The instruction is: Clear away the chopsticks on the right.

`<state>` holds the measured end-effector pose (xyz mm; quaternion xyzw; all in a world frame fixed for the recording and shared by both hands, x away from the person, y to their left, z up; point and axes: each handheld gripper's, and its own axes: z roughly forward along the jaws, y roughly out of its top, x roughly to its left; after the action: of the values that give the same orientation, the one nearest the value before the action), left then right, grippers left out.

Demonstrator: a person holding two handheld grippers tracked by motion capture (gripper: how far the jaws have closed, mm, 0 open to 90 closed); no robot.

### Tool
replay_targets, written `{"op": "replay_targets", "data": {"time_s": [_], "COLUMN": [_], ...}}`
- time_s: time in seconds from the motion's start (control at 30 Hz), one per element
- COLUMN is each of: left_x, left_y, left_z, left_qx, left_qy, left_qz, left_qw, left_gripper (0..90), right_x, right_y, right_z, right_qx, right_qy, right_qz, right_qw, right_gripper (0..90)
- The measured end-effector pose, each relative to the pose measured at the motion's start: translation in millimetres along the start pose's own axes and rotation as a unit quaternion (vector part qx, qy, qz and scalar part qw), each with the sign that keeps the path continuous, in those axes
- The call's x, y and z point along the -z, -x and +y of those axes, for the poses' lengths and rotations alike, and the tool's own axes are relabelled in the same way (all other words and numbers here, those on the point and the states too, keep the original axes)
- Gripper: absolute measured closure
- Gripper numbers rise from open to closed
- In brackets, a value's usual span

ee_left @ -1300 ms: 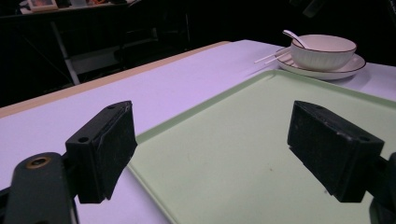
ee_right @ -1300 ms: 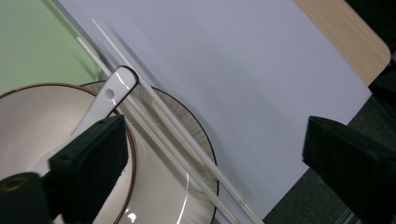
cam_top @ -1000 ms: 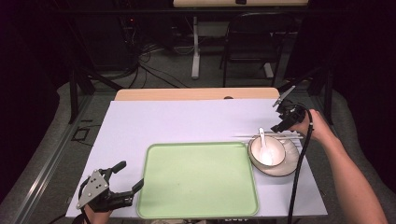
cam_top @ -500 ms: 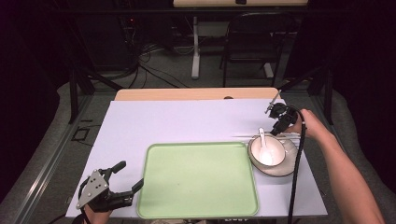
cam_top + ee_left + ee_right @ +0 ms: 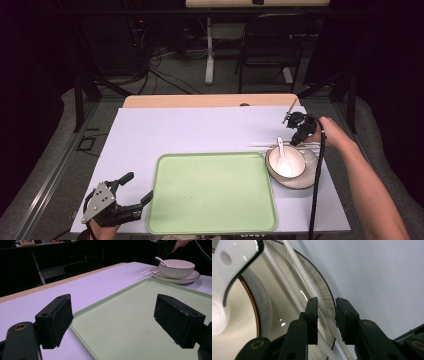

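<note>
A white bowl (image 5: 286, 162) with a white spoon (image 5: 281, 147) in it sits on a plate (image 5: 306, 179) right of the green tray (image 5: 210, 192). Two white chopsticks (image 5: 260, 146) lie across the plate's far rim. My right gripper (image 5: 296, 137) is down at that rim. In the right gripper view its jaws (image 5: 326, 315) straddle one chopstick (image 5: 294, 262) over the plate (image 5: 322, 285), with a narrow gap left beside the stick. My left gripper (image 5: 140, 186) stands open and empty at the tray's near left corner (image 5: 112, 320), facing across the tray (image 5: 125, 290) toward the bowl (image 5: 176, 267).
White paper (image 5: 200, 130) covers the table, with a wooden strip (image 5: 210, 101) along the far edge. A folding chair (image 5: 270, 50) and a desk leg stand on the floor beyond. The right gripper's cable (image 5: 316, 190) trails past the plate's right side.
My right gripper has moved left and down onto the plate's far rim, with its jaws now around a chopstick. The left gripper, tray and bowl have not moved.
</note>
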<state>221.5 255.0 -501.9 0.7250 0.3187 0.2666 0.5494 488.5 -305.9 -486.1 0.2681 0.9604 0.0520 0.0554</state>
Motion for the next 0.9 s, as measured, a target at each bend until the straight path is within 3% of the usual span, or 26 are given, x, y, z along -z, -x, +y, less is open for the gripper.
{"op": "replay_targets", "data": {"time_s": [0.07,0.17,0.2,0.23,0.4,0.5,0.67,0.73,0.9], "left_x": [-0.2,0.1,0.2,0.3,0.2,0.4,0.5,0.5,0.4], "left_y": [0.1,0.1,0.1,0.1,0.1,0.0,0.1,0.2,0.1], "left_z": [0.1,0.1,0.1,0.1,0.1,0.1,0.1,0.0,0.1], "left_qx": [-0.001,0.0,0.0,0.0,0.0,0.001,0.0,0.001,-0.001], "left_qy": [0.0,0.0,0.0,0.0,0.0,0.001,0.001,0.002,0.0], "left_qz": [0.0,0.001,0.001,0.001,0.001,0.001,0.001,0.0,0.0], "left_qw": [1.0,1.0,1.0,1.0,1.0,1.0,1.0,1.0,1.0], "left_gripper": [15.4,15.4,15.4,15.4,15.4,15.4,15.4,15.4,15.4], "right_x": [-1.6,-0.1,-2.2,-1.8,-6.0,-7.3,-11.9,-9.6,-9.0], "right_y": [-0.2,-0.7,-1.0,-0.9,-1.9,-2.5,-4.7,-5.7,-5.4], "right_z": [0.4,2.6,2.4,3.4,5.6,7.4,7.4,8.7,9.2], "right_qx": [0.005,0.015,0.014,0.018,0.028,0.035,0.048,0.06,0.071], "right_qy": [0.009,-0.008,0.003,-0.009,-0.014,-0.026,0.0,-0.02,-0.026], "right_qz": [0.003,0.006,0.009,0.008,0.011,0.005,0.0,-0.009,-0.018], "right_qw": [0.9999,0.9998,0.9999,0.9998,0.9995,0.999,0.9989,0.9979,0.997], "right_gripper": [72.4,73.0,73.0,72.9,73.2,74.8,77.5,78.7,83.3]}}
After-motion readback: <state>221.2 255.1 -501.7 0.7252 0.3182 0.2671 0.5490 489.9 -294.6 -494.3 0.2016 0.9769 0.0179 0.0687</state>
